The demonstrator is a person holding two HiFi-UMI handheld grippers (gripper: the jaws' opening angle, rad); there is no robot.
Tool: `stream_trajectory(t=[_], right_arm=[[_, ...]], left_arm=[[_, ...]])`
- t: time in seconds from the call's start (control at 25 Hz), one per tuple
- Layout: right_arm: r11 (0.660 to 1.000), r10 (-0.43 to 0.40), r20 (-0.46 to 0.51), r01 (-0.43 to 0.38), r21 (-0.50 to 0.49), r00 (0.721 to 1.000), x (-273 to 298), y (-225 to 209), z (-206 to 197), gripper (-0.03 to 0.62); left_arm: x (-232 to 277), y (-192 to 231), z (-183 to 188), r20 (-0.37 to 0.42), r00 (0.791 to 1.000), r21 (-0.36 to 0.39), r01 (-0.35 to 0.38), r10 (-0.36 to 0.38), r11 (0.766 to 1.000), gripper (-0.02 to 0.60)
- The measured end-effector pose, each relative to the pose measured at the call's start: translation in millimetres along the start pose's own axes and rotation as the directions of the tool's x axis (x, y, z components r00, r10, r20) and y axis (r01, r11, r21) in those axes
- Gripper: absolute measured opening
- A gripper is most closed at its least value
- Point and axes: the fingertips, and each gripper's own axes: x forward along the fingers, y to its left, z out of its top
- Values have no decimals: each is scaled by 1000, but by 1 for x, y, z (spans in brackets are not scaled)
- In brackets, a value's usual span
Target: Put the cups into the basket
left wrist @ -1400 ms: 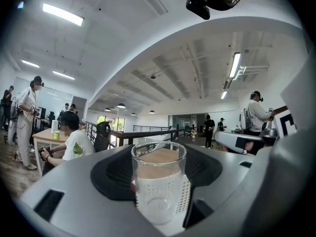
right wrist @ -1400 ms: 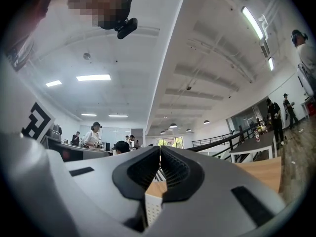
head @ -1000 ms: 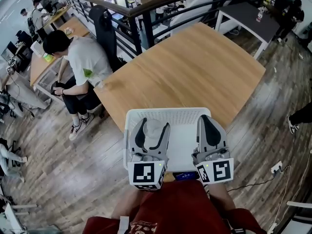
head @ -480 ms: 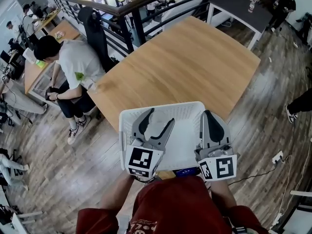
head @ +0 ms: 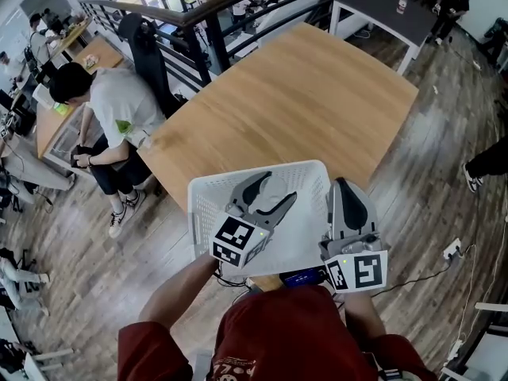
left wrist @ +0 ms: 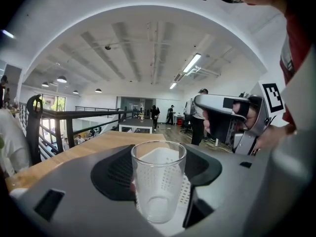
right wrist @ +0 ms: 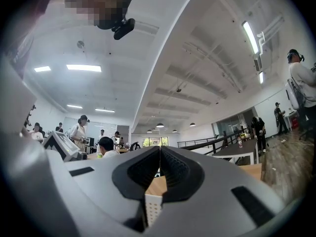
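L gripper has the cup: clear glass, clamped at about mid-height between the two dark pads, jaws held apart by just the glass's width. It's inside the outline of the white basket, a bit left of centre, w/ the perforated basket floor showing right through the glass in the left gripper view. Can't tell from here whether the base is touching that floor or just above it. Cup's long axis runs vertical, crosswise to the jaws, mouth up, base down. The room behind looks level, so it's upright or v. close. So the drop, I reckon, is straight down, since the basket lies directly under the cup. R gripper is over on the basket's right wall, jaws closed tight, a strip of that white perforated wall nipped low between them, steadying it by the look. Basket sits at the near edge of the wooden table, close to the person. L hand's the one on the job; I'd guess lower, then ease the jaws off
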Motion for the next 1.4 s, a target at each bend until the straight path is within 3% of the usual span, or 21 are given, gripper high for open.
stream_trajectory(t=[0.12,0.52,1.16,1.4], right_arm=[[1000,-7,-1,7,1,1000,-5,-3,0,11],[1000,-29,-5,29,-1,1000,-16,-11,0,11],[998,-62,-35,62,-15,997,-26,-23,-5,11],[998,-65,-43,65,-16,997,-25,-26,-7,11]], left_arm=[[11,0,-9,6,1000,-31,29,-29,999,287],[46,-5,-52,-71,994,-7,88,-88,996,287],[74,-22,-92,-58,994,111,94,-88,989,287],[79,-23,-106,-66,995,114,80,-73,990,287]])
